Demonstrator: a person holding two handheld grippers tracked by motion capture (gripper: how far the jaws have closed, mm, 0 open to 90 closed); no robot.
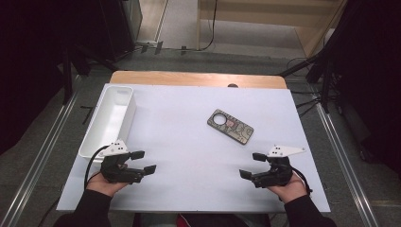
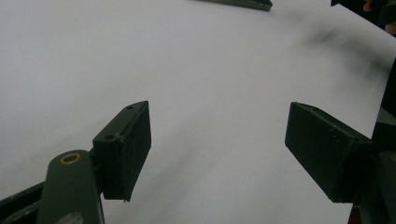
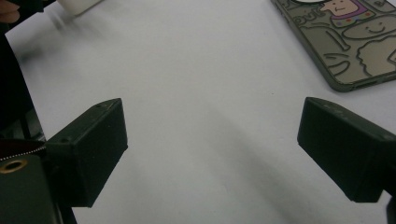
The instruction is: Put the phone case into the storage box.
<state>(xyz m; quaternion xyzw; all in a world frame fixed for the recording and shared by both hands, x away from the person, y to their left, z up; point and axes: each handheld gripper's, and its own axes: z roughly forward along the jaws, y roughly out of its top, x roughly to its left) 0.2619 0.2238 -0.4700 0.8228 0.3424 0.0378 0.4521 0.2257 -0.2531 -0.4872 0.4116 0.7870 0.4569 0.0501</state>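
Grey floor with metal rails runs down the far left side of the room, and next to it stands the table with its big white sheet top. At the left edge of that white top lies a long white plastic tray, with its narrow end pointing away from the person.

Just in front of the tray's near end is the left gripper, a black tool with a grey three-cornered plate on top, held in the person's left hand. It sits low over the white top and points toward the middle. Its two black jaws stand wide apart, and nothing is between them. In the left gripper view I see bare white surface between the jaws.

Further right, past the middle of the table, lies the flat dark phone case with cartoon faces and a round hole. It lies flat on the white top, turned at a slant, well apart from the tray.

Near the right edge is the right gripper, held in the person's right hand. It points toward the middle too, facing the left gripper. Its jaws are also spread apart with nothing in them. The phone case is near it, a bit further back on the table, and the jaws do not touch it.
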